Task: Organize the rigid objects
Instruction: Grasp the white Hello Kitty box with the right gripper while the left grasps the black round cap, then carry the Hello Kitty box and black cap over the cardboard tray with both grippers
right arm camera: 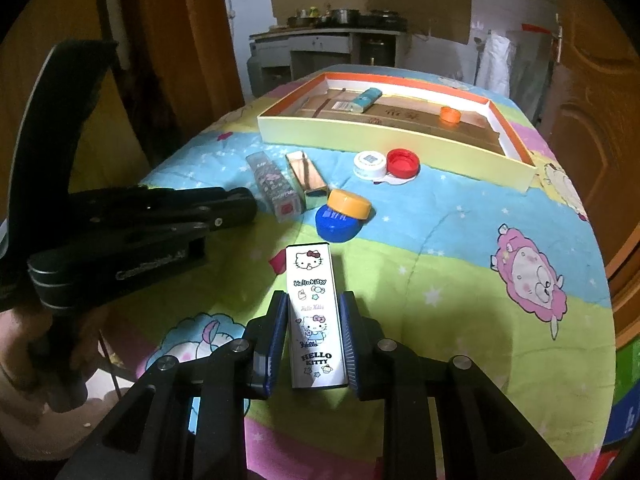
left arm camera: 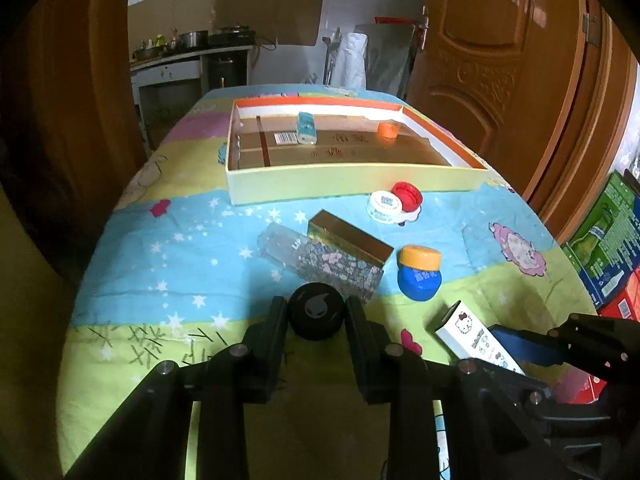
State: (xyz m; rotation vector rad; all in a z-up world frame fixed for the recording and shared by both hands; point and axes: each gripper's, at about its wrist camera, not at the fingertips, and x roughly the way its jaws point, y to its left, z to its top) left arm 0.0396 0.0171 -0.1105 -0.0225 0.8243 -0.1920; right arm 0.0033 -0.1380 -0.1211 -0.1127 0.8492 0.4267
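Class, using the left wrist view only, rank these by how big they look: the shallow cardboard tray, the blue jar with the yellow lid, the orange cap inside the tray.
1. Shallow cardboard tray
2. Blue jar with the yellow lid
3. Orange cap

The cap lies farthest from the camera, so its true size against the jar is unsure.

Brightness: both views are reading dim and warm, the doorway sides sinking into near black
Light source: daylight is coming off the white far wall [left arm camera: 360, 12]
Glare: the wooden door [left arm camera: 492, 40] is catching a shine; the tray [right arm camera: 400, 136] floor is gleaming
Shadows: the left gripper [left arm camera: 316, 312] is casting soft shade on the bedspread [left arm camera: 180, 248]
Distortion: fisheye is bending edges, with black corner vignetting
Blur: near gripper bodies are looking soft
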